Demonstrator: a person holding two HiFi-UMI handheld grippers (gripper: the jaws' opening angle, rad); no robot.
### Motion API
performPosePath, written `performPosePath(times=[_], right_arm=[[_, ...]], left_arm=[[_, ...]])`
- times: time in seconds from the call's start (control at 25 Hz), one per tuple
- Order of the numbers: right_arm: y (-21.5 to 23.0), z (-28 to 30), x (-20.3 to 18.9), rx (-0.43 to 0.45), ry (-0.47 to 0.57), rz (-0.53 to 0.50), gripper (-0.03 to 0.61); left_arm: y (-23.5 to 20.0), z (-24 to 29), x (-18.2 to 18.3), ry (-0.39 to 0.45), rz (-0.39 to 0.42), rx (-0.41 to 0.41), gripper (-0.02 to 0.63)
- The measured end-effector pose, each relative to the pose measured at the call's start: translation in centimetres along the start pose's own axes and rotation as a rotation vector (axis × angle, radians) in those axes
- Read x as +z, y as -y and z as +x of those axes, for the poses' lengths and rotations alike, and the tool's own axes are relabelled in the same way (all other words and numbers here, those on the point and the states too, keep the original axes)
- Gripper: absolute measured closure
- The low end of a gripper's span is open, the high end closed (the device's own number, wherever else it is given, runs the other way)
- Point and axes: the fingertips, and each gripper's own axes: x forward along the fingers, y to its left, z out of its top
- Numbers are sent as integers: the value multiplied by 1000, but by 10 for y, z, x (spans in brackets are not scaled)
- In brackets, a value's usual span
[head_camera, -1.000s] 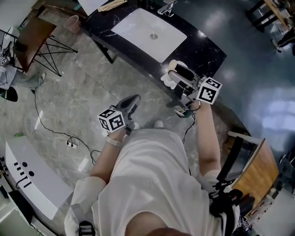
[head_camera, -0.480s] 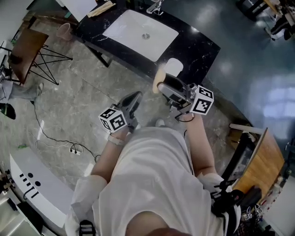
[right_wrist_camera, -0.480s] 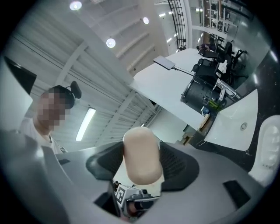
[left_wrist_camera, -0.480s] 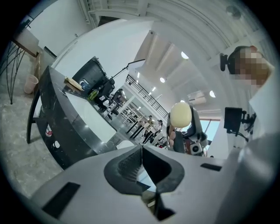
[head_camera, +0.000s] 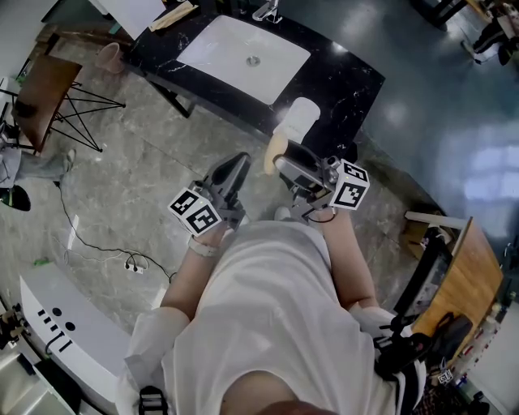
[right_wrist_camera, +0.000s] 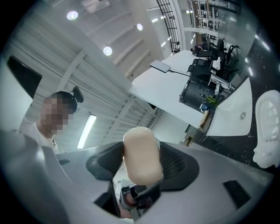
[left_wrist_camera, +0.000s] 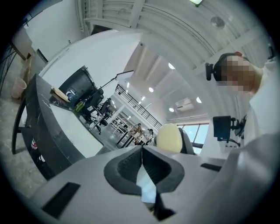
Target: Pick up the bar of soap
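Note:
A cream oval bar of soap (right_wrist_camera: 141, 153) stands on end between the dark pads of my right gripper (right_wrist_camera: 141, 164), which is shut on it. In the head view the soap (head_camera: 274, 152) sticks out of the right gripper (head_camera: 285, 162), in the air just off the front edge of the black counter. The white soap dish (head_camera: 301, 115) lies bare on the counter behind it. My left gripper (head_camera: 230, 177) hangs beside it, over the floor, shut with nothing held. In its own view the left gripper (left_wrist_camera: 141, 158) has its pads touching, and the soap (left_wrist_camera: 169, 138) shows beyond them.
The black marble counter (head_camera: 349, 77) holds a white sink (head_camera: 243, 50) with a tap (head_camera: 266, 11). The white dish (right_wrist_camera: 267, 131) and the sink (right_wrist_camera: 236, 113) show at the right in the right gripper view. A folding stand (head_camera: 49, 89) and a cable (head_camera: 97, 235) are on the grey floor.
My right gripper was down at the soap dish; it now has the soap lifted off it and drawn back toward the person. The left gripper has barely moved.

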Motion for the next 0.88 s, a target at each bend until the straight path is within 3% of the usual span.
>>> performPosePath(times=[0.36, 0.88], right_arm=[[4, -4, -1, 27, 12, 18, 304], [10, -10, -8, 28, 13, 57, 304]], left_arm=[[10, 8, 7, 15, 19, -48, 604], [7, 9, 1, 4, 10, -43, 604]])
